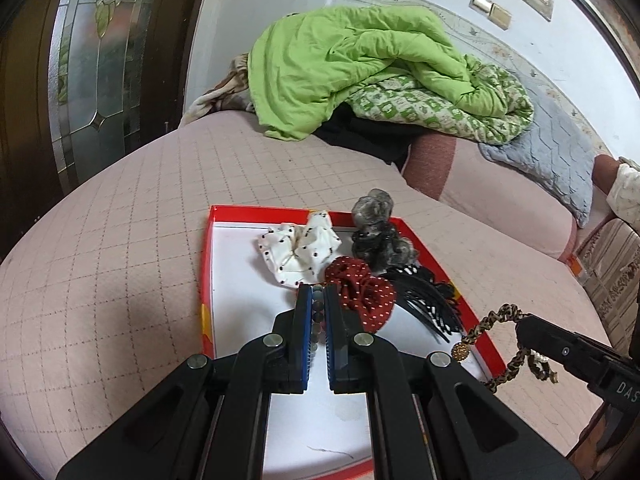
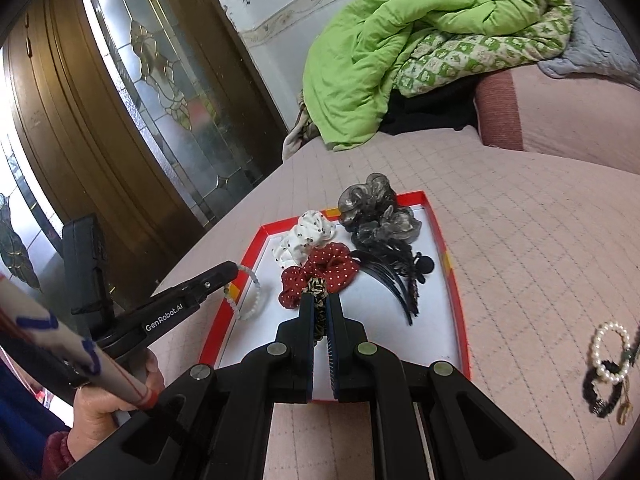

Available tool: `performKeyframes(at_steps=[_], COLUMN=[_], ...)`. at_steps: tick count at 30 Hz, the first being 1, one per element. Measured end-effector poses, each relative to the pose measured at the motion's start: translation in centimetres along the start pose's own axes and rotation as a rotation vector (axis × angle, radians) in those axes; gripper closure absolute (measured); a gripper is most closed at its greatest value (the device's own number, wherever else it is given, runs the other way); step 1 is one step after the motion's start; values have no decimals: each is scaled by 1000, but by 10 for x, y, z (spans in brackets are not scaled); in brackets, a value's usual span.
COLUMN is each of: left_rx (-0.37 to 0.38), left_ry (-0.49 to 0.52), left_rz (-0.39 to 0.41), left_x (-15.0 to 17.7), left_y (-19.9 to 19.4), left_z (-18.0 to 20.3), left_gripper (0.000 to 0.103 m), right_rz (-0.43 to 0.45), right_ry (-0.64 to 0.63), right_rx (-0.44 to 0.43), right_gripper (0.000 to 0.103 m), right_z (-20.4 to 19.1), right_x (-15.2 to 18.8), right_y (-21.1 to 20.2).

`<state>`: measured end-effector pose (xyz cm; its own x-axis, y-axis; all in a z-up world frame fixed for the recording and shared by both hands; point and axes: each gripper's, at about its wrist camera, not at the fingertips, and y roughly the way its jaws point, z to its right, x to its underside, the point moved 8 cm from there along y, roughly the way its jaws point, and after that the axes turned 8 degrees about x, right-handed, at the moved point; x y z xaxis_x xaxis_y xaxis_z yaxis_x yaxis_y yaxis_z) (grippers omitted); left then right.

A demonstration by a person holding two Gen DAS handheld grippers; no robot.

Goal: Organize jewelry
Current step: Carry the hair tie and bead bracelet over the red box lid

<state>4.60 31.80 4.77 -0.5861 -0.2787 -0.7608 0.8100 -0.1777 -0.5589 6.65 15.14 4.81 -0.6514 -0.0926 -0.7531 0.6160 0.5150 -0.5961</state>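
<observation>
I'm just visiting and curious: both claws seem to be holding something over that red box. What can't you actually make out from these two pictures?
- Left claw: its beaded bracelet is mostly hidden between the fingers in the left wrist view.
- Right claw: its leopard-print band is likewise mostly covered in the right wrist view.
- Pearl bracelet pile on the bed: too small to sort out there.

Two black plastic grippers are seen, the left gripper (image 1: 318, 300) and the right gripper (image 2: 320, 304), each fitted with blue-edged fingers and round silver screws. White "GenRobot.AI" lettering is printed on one. A bare-skinned hand (image 2: 116, 396) is shown below a blue-patterned white sleeve (image 2: 60, 340).
</observation>
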Motion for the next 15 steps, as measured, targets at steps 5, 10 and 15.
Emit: performKeyframes(at_steps=[5,10,15], left_rx=[-18,-27,-35], left_ry=[-6,-8,-12], left_rz=[-15,-25,-38], left_x=[-1,-3,-3], left_y=[9,15,23], left_z=[-9,-14,-20], left_gripper=[98,98,98], right_rz=[-21,-42,-59], right_ry=[-13,-13,-16], right_rx=[25,46,59], right_gripper=[96,96,96], right_z=[0,3,3], right_x=[0,1,1], right_y=[18,34,47])
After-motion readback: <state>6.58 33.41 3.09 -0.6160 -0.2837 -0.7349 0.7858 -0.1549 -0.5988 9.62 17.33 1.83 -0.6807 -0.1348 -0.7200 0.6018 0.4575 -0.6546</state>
